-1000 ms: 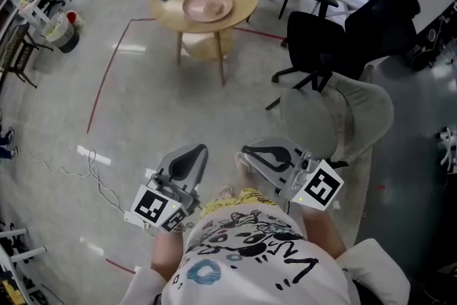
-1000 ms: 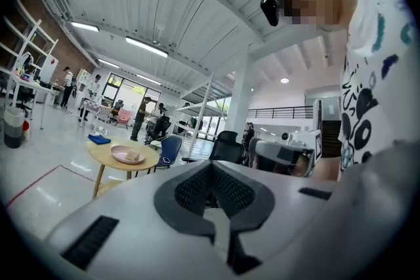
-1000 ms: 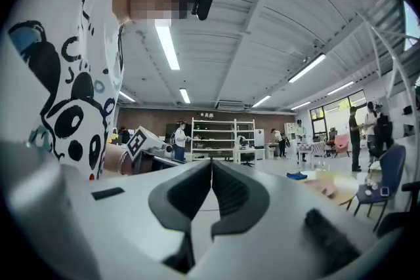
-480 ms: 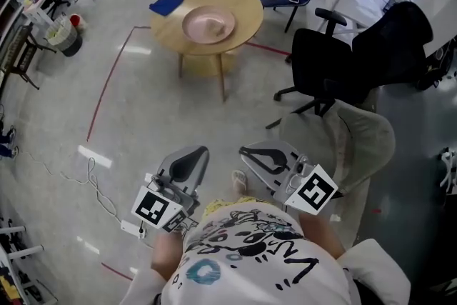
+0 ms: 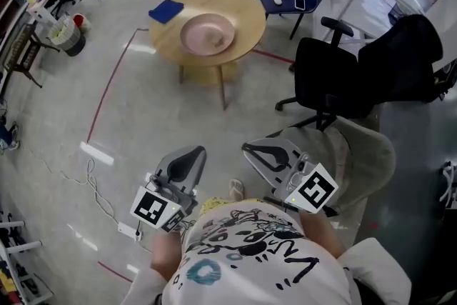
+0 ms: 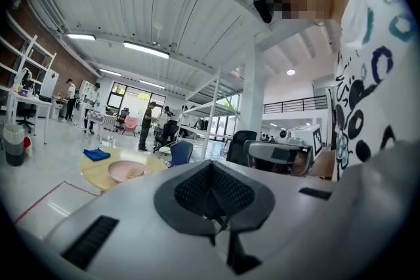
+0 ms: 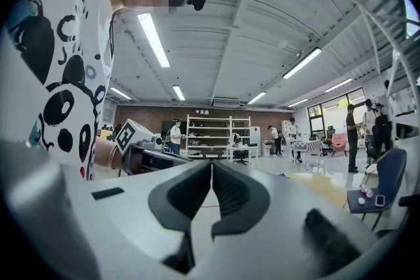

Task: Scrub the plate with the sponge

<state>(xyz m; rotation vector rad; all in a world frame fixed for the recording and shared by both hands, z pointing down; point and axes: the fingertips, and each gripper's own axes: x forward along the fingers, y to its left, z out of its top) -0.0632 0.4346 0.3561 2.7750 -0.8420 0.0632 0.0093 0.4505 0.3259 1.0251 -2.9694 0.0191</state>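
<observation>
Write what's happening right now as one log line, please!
left gripper: shut, empty | right gripper: shut, empty | sponge: on table beside plate, untouched | scrubbing: not yet begun

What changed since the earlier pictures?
The person has walked closer to the table: the table, with the plate and sponge on it, now looks nearer in the head view. Nothing was picked up or let go. The left gripper and right gripper stay shut and empty, held out in front; plate and sponge lie where they were.

1 table, 1 plate, 1 sponge, 2 claws: L claw, R claw.
</observation>
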